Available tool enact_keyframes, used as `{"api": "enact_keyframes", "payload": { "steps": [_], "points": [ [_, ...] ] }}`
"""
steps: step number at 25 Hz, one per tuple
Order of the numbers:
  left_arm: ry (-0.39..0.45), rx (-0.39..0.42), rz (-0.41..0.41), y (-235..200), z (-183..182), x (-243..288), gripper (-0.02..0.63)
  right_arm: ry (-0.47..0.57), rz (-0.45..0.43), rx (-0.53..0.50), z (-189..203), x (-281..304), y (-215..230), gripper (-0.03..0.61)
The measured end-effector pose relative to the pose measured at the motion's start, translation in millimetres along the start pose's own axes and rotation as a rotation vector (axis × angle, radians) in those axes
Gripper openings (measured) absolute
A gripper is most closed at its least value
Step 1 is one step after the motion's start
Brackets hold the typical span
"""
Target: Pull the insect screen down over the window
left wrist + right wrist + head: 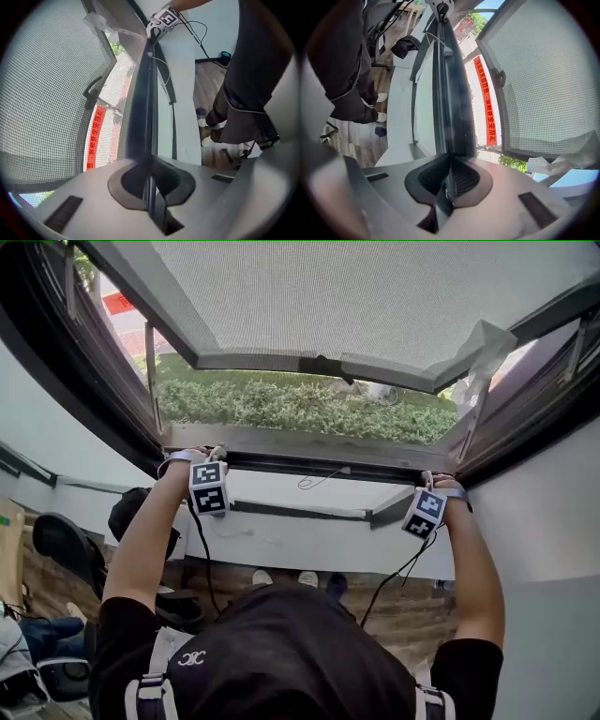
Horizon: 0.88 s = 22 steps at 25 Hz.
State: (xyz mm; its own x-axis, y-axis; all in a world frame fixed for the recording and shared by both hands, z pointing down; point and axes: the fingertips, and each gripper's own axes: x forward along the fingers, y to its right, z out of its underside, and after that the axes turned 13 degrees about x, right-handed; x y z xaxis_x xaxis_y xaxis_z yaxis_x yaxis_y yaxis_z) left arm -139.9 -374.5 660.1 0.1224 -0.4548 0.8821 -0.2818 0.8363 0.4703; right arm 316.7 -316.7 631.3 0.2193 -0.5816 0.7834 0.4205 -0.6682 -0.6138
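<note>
**Both grippers clamped on the screen's bottom bar, at the foot of the window**

The grey fingers (89,192) of the left gripper (150,174) are closed almost fully, and the slim dark bottom bar of the insect screen (140,93) is pinched between the dark pads. The right gripper (449,176) is found in the same condition, its jaws nearly together on the same bar near its other end. In the head view the left gripper is seen at the bar's left end and the right gripper at its right end.

The bar is held level along the lower edge of the window opening, just above the white window sill (300,493). Fine grey mesh (47,93) is seen on the outdoor side of the bar.

Beyond it, a hinged window sash (319,296) is swung outward, with a black handle (323,365) on its lower rail. A green hedge (300,409) and a red banner (485,103) are noted outside. Indoors, a wooden floor (403,610) lies below the sill.
</note>
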Motion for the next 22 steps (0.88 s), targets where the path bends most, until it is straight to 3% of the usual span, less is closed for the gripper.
{"api": "enact_keyframes", "payload": {
  "steps": [7,15,18,22],
  "points": [
    [-0.039,-0.002,0.017,17.2,-1.9,25.4,0.029,-0.092,-0.008,-0.058,24.1,34.0,-25.2,0.025],
    [-0.030,-0.025,-0.053,13.4,-0.3,27.8,0.029,-0.145,0.131,-0.046,18.0,33.8,-19.7,0.025],
    [-0.023,-0.047,-0.123,7.7,-7.5,21.2,0.032,-0.145,0.211,-0.047,21.5,36.1,-18.9,0.025],
    [-0.092,-0.035,-0.257,9.1,1.6,26.6,0.034,-0.089,0.352,-0.014,22.2,34.4,-17.8,0.025]
  ]
}}
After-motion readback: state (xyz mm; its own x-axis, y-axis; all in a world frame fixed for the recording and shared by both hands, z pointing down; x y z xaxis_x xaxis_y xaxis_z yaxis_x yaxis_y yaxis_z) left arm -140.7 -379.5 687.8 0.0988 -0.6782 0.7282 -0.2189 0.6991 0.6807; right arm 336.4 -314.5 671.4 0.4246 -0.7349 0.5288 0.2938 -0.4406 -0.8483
